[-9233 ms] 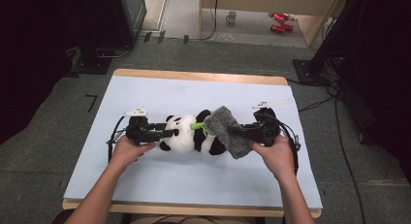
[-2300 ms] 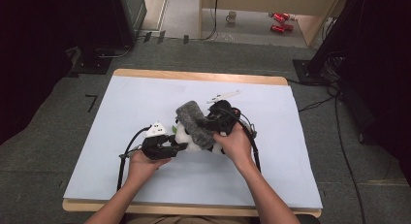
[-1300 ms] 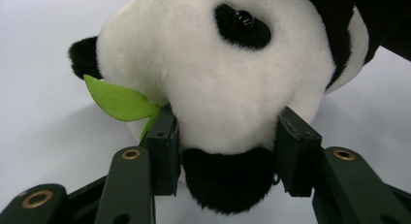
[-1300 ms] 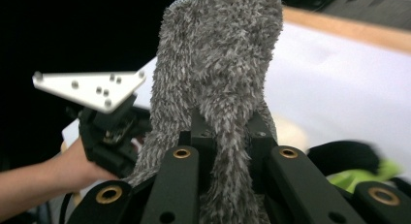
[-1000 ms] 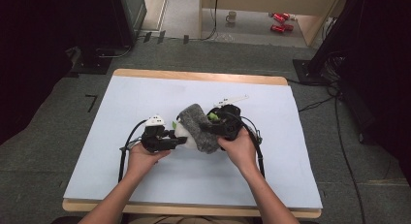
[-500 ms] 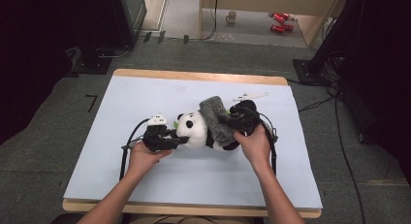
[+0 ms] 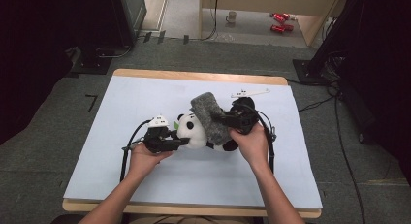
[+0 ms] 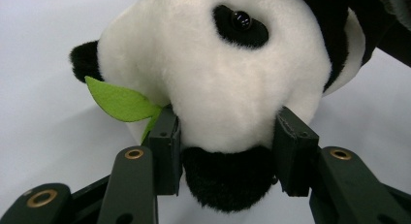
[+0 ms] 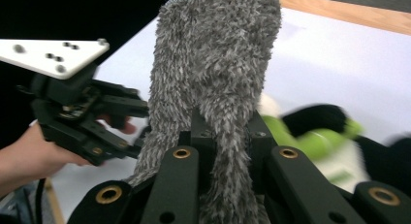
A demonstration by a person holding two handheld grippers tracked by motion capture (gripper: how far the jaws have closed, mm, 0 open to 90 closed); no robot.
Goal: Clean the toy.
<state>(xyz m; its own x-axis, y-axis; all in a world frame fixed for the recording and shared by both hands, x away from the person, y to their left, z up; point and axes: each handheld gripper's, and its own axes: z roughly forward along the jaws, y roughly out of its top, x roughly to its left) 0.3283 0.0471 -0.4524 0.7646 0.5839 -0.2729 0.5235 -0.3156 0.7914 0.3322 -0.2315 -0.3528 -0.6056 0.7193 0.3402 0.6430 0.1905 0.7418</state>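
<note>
High view: plush panda [image 7: 196,132] lies near the middle of the blue table mat [image 7: 145,98]. Left gripper [image 7: 180,142] clamps the panda's head between both jaws. Right gripper [image 7: 224,118] pinches a fuzzy grey cloth [image 7: 209,116], which is draped across the panda's body, jaws pressed together on the fabric.

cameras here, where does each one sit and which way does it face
High view: above the person's side, looking forward and down on the table; both forearms enter from the bottom.
Left gripper view: rides the left tool, looking along its jaws, clamped on the panda.
Right gripper view: rides the right tool, jaws pinching the grey fuzzy cloth; the other hand shows at left.
Shared: the panda shows in all three.
</note>
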